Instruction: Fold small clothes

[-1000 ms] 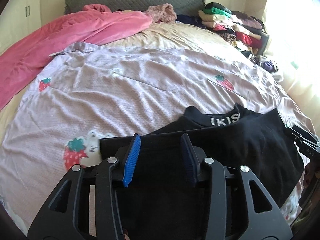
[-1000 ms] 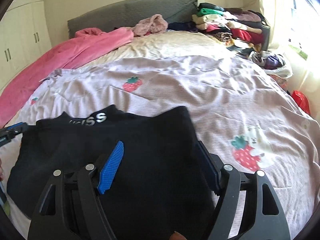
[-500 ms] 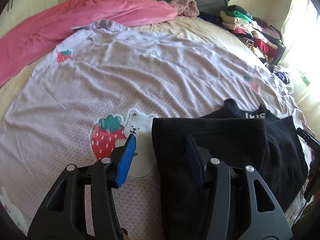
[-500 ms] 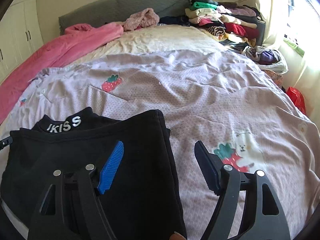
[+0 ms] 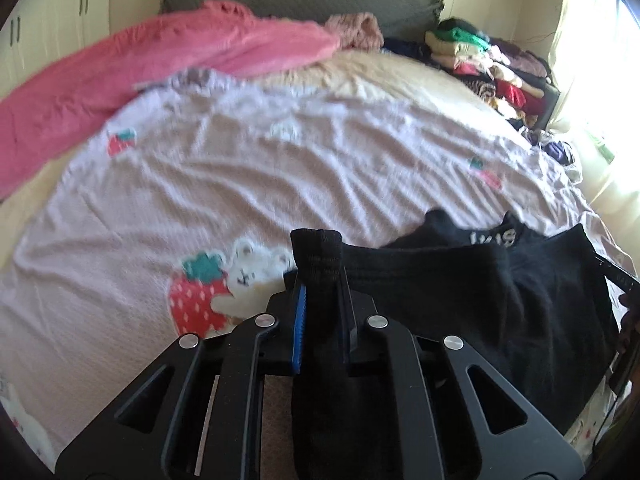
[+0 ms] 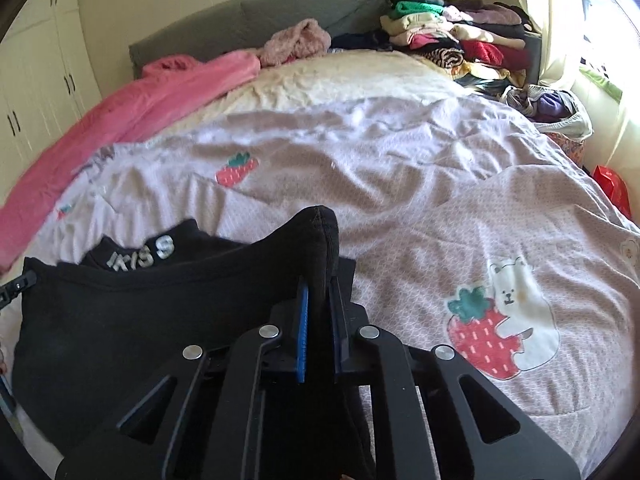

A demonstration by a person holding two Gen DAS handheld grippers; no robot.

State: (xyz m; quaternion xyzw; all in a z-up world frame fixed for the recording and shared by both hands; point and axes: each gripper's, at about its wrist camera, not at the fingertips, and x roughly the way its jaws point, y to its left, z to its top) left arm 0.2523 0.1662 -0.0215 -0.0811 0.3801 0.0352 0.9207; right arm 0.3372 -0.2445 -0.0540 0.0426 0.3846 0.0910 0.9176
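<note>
Pink blanket (image 5: 160,64), stacked clothes (image 6: 452,36), strawberry-print sheet (image 6: 400,184)

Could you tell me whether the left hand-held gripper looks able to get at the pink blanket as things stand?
Probably not yet: the left hand-held gripper is shut on a corner of the black garment, and the pink blanket lies far up the bed near the headboard.

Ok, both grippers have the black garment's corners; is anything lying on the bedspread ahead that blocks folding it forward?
Nothing visible does. The black garment is pinched in the left gripper and the right gripper, and the lilac bedspread just beyond it is bare.
</note>
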